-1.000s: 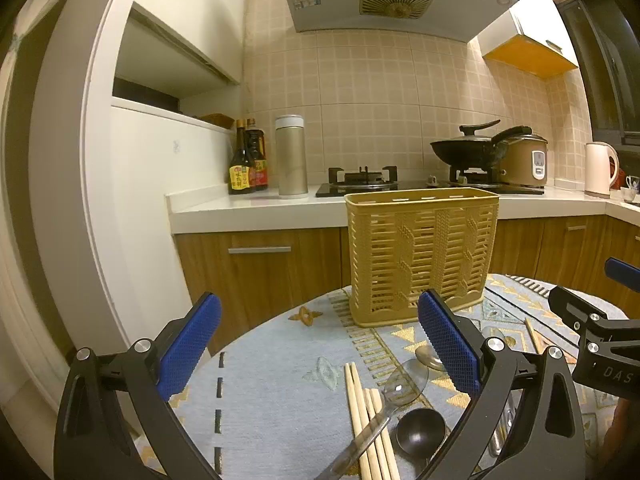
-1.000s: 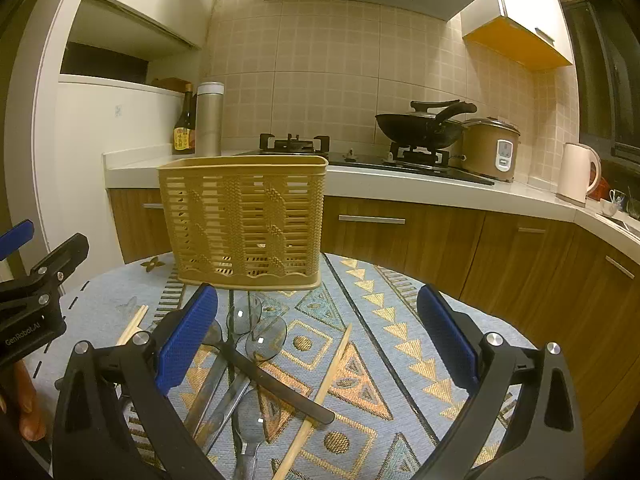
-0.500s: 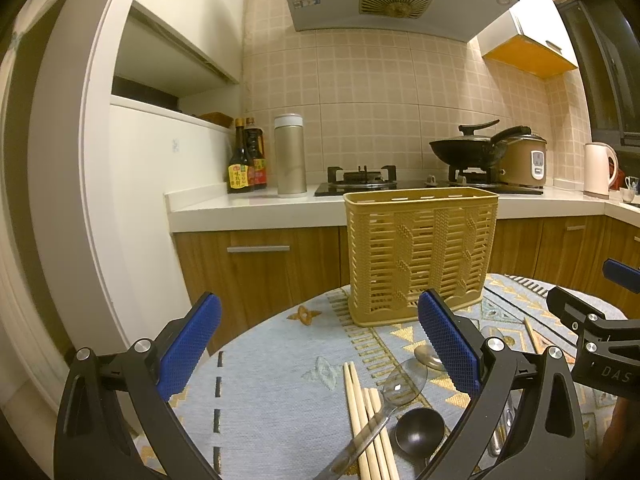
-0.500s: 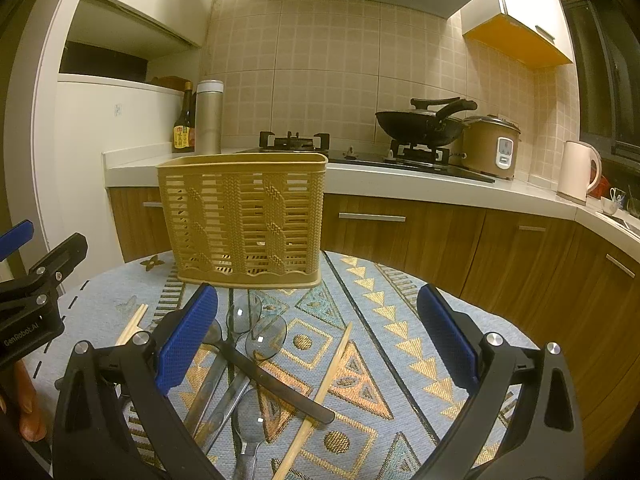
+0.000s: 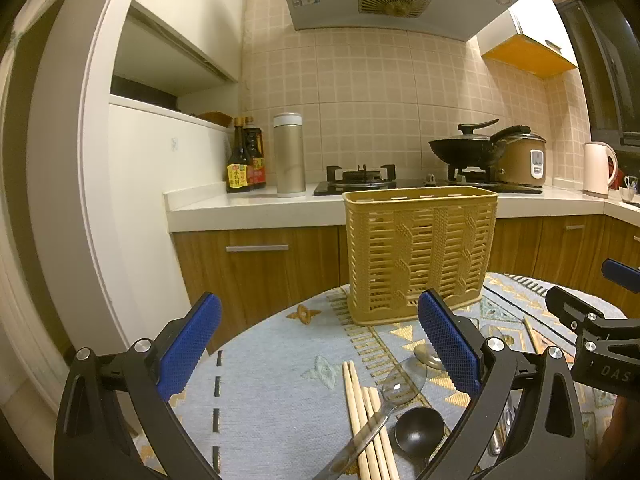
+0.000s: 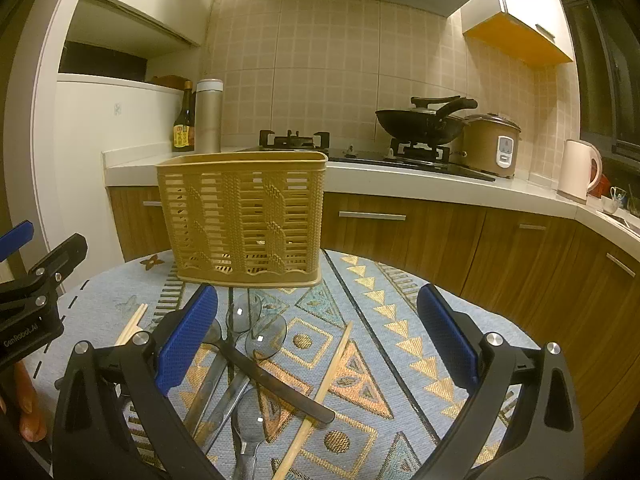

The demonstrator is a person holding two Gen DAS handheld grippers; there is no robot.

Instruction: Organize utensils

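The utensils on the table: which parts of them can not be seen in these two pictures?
- Chopsticks, left wrist view: near ends cut off by the bottom edge.
- Spoons, right wrist view: handles partly behind the right gripper finger.
- Basket, both views: the inside is hidden by its own wall.
- Black spoon, left wrist view: handle behind the left gripper finger.

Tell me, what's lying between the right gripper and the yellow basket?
In the right wrist view, spoons and a loose chopstick lie on the tablecloth between the open right gripper and the basket.
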